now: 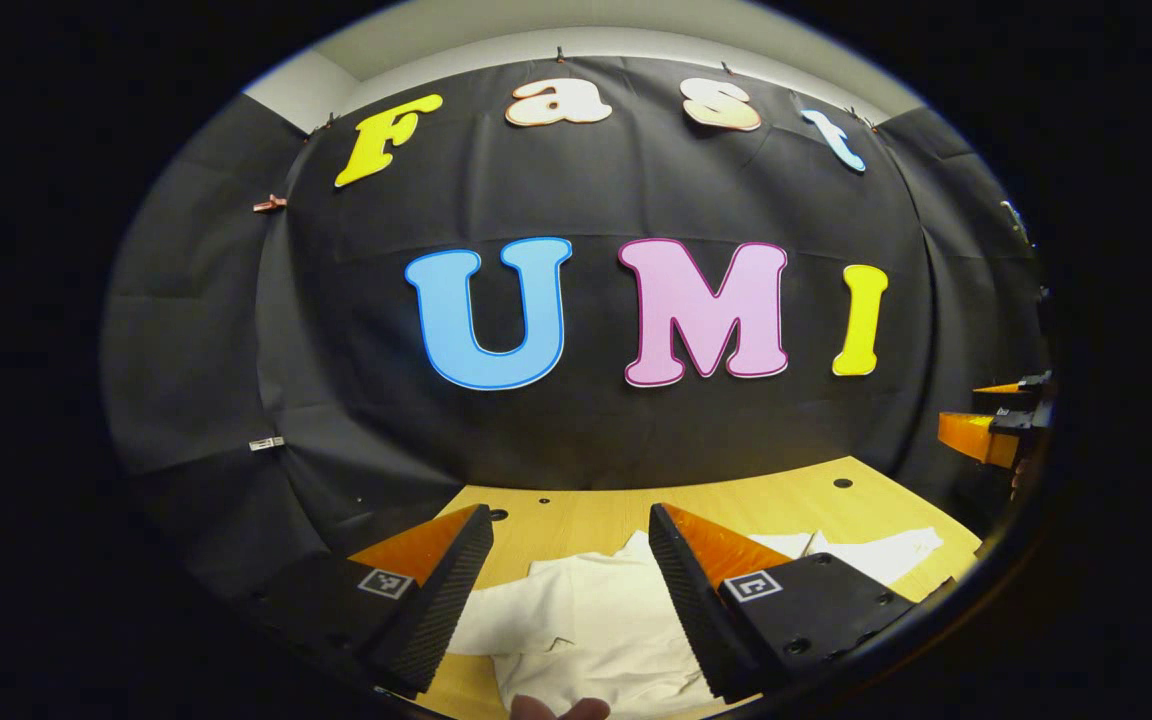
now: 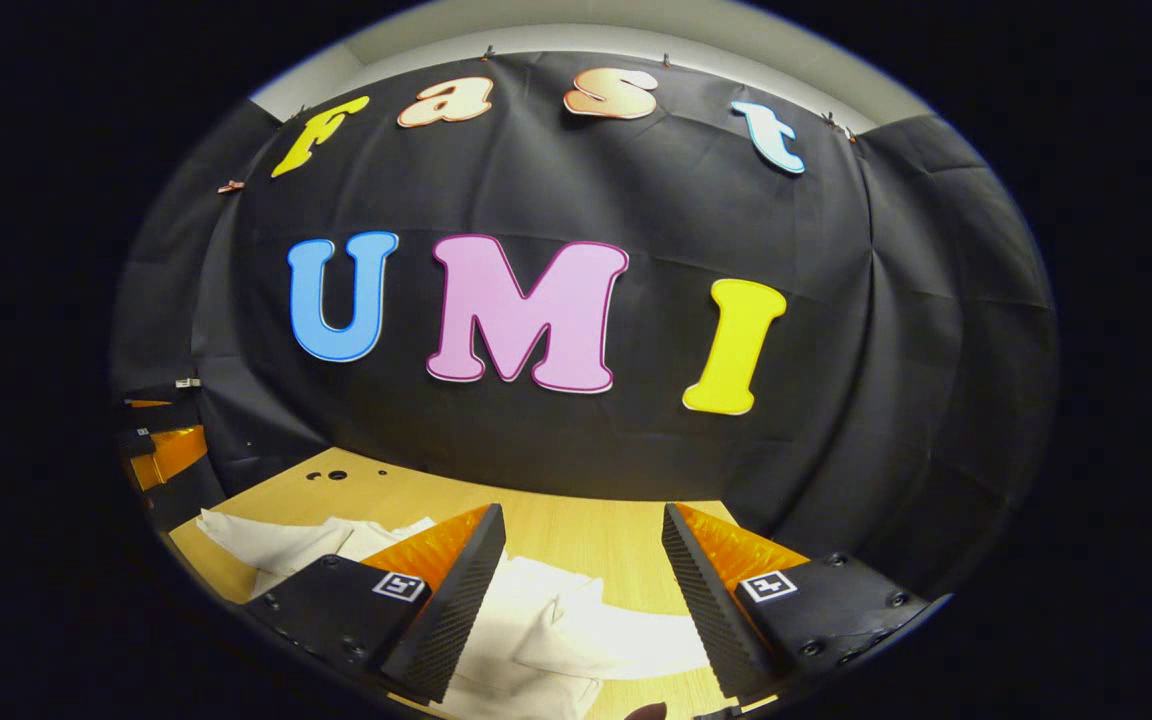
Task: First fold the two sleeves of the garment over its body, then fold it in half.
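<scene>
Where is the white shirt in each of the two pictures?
Left gripper view: the white garment lies bottom centre, between the left gripper's open fingers.
Right gripper view: the garment lies bottom centre and lower left.
Shared landmark: the wooden table.

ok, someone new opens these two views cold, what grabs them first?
Probably the white garment lying rumpled on the wooden table, low in both views, one sleeve stretched out sideways. Next, each camera's own open gripper: the left gripper and the right gripper both hang above the cloth with nothing between the fingers.
</scene>
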`<state>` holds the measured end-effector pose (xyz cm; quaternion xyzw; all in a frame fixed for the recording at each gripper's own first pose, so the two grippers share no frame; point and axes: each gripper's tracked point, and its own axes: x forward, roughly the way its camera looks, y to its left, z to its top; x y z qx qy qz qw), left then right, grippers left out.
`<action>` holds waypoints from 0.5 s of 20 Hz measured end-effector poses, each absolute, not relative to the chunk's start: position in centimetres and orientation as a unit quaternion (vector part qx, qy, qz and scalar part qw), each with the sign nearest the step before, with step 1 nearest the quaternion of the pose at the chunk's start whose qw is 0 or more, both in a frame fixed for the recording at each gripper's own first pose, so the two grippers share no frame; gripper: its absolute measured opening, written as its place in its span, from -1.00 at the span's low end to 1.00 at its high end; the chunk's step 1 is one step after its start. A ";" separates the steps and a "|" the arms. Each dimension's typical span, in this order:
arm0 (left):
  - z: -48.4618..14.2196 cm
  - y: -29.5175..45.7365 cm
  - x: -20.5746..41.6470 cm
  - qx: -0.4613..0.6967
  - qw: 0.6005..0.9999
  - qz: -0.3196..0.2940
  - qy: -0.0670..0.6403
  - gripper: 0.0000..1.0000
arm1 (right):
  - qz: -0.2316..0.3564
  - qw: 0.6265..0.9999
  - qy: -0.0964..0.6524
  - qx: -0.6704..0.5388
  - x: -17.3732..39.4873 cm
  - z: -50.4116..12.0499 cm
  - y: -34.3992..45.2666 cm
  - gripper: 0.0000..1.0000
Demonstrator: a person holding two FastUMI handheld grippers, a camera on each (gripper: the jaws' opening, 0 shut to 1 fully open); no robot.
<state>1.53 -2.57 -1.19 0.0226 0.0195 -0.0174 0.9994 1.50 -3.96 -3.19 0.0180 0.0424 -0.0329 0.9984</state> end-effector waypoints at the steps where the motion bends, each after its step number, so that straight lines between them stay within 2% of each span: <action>1: -1.4 -2.8 1.5 0.024 0.999 -0.019 0.021 0.93 | -0.042 0.998 0.051 0.022 1.6 -3.9 -5.0 0.94; 10: -2.4 -4.8 2.4 0.046 0.997 -0.034 0.045 0.94 | -0.127 0.972 0.185 0.065 1.3 -15.9 -15.8 0.94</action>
